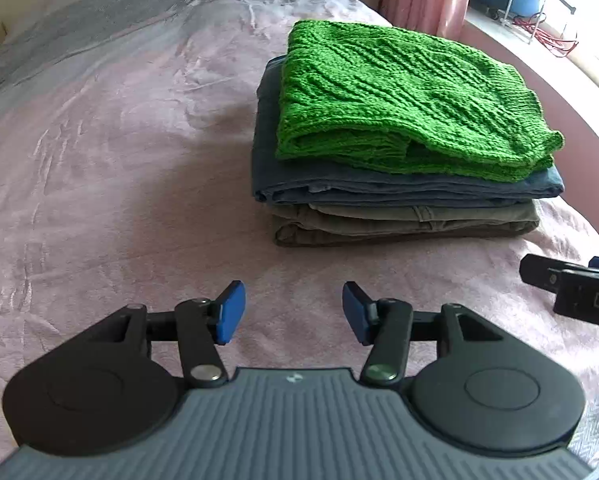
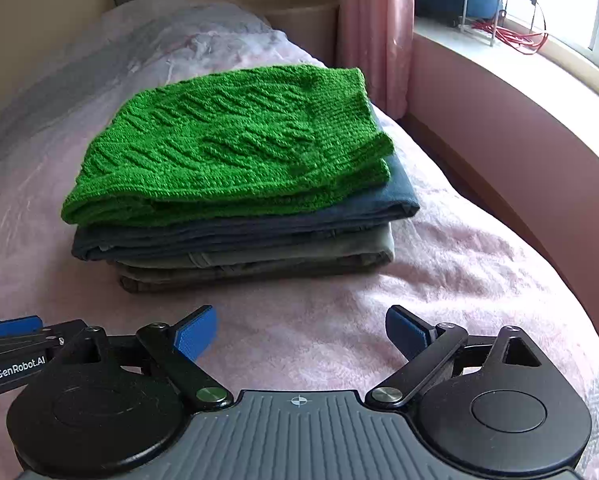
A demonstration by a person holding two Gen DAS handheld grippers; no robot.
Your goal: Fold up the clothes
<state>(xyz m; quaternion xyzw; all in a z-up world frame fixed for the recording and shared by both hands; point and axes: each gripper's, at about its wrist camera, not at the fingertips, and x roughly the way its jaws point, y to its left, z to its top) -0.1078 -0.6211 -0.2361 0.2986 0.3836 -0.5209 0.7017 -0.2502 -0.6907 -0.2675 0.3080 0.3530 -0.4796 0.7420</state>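
Clothes lie folded in one stack on the bed (image 2: 439, 280): green knit (image 2: 235, 140) over blue garment (image 2: 259, 224) and olive trousers (image 2: 259, 264). We hold left tool (image 1: 293, 312) and right tool (image 2: 301, 334) spread and empty just short of it, so neither disturbs the pile.

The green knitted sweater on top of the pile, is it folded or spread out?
Folded. The green knitted sweater shows doubled layers along its near edge and sits squarely atop the folded clothes.

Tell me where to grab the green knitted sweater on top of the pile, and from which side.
Take the green sweater at its thick folded edge facing the tools, coming in low from the near side. That rounded fold overhangs the blue garment beneath, so one finger could probably slide under it. The right tool is open and roughly facing it.
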